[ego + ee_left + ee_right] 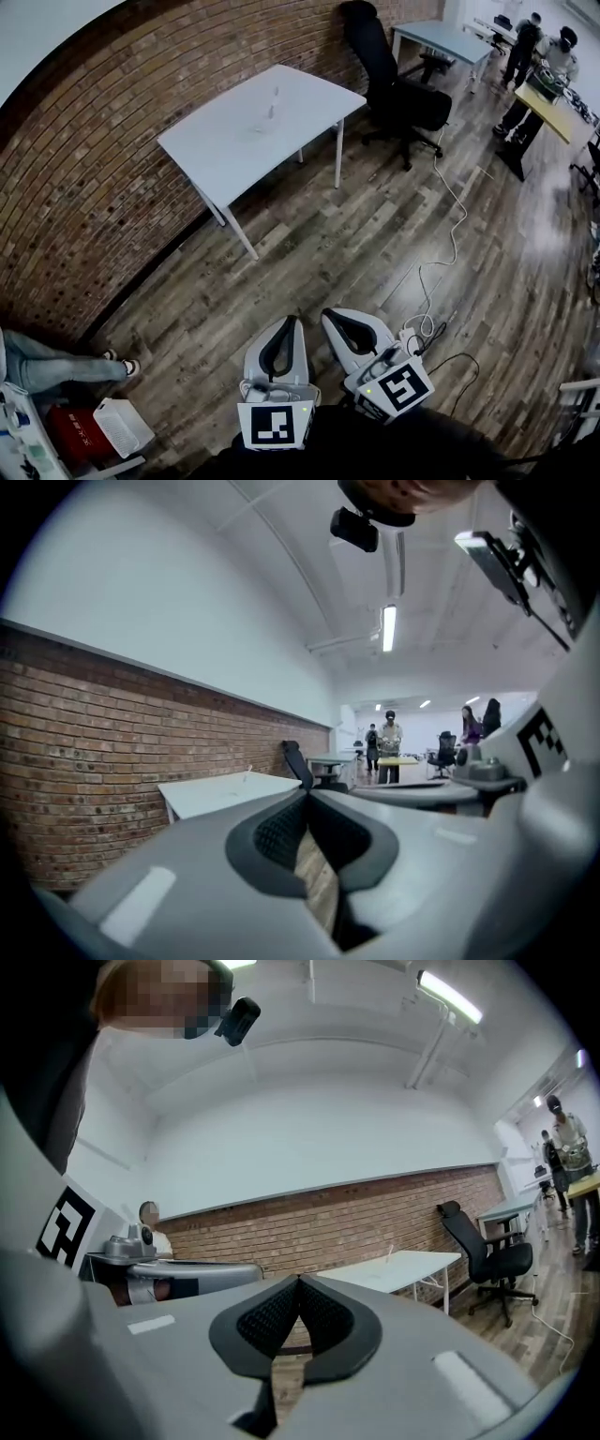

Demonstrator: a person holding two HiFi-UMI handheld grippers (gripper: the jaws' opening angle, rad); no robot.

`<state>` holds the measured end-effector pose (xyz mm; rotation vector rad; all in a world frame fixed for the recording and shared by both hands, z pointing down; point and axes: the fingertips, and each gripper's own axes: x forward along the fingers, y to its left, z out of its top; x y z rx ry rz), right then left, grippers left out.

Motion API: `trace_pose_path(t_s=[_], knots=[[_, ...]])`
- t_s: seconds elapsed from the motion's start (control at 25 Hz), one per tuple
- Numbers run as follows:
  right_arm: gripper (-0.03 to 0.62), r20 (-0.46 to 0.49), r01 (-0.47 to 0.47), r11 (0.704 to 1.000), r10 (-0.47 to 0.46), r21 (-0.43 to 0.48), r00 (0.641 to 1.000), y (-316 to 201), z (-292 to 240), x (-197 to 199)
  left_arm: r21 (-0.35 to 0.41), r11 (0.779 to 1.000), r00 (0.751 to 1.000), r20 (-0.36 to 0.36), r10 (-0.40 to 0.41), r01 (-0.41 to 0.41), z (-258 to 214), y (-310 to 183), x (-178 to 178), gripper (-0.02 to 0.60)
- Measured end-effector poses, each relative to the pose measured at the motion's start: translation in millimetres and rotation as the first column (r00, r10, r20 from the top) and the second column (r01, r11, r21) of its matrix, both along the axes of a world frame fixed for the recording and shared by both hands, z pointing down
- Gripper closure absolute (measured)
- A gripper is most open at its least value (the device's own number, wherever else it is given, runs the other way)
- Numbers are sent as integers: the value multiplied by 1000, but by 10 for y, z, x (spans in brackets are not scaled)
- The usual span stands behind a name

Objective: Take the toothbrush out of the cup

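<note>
Facing the table (pixel 225 141), left gripper (pixel 292 321) and right gripper (pixel 330 314) closed.

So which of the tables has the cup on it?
The white table beside the brick wall, the nearest of the three: the cup stands near its middle. The grey-blue table and the yellow one lie farther off.

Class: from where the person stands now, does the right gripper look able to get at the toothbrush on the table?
Probably not yet: the right gripper hangs near the body, with a stretch of floor between it and the table holding the toothbrush. Nothing blocks the way; stepping forward should do.
</note>
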<state>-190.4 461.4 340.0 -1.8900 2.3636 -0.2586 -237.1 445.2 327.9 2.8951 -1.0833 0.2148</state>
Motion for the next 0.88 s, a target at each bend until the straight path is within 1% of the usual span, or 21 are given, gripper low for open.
trace_pose_path(t_s=[0.2,0.44,0.56,0.68,0.88], knots=[[594,-34,27,1000,-28,-8,999,-431,-50,-70,-14,1000,999,-34,1,-2,-45,-451,-6,574],[594,-60,-11,1000,10,-26,998,-831,-74,15,-18,999,998,-52,41,-42,-50,-853,51,574],[593,-82,-9,999,7,-36,997,-1018,-80,-23,-27,999,997,-65,38,-40,-62,-1070,20,574],[594,-87,-16,999,12,-46,996,-1141,-46,-65,-46,998,997,-60,39,-42,-4,-1222,-23,574],[594,-85,-30,998,25,-54,996,-1290,-9,-43,-61,996,997,-49,60,-63,84,-1343,6,574]])
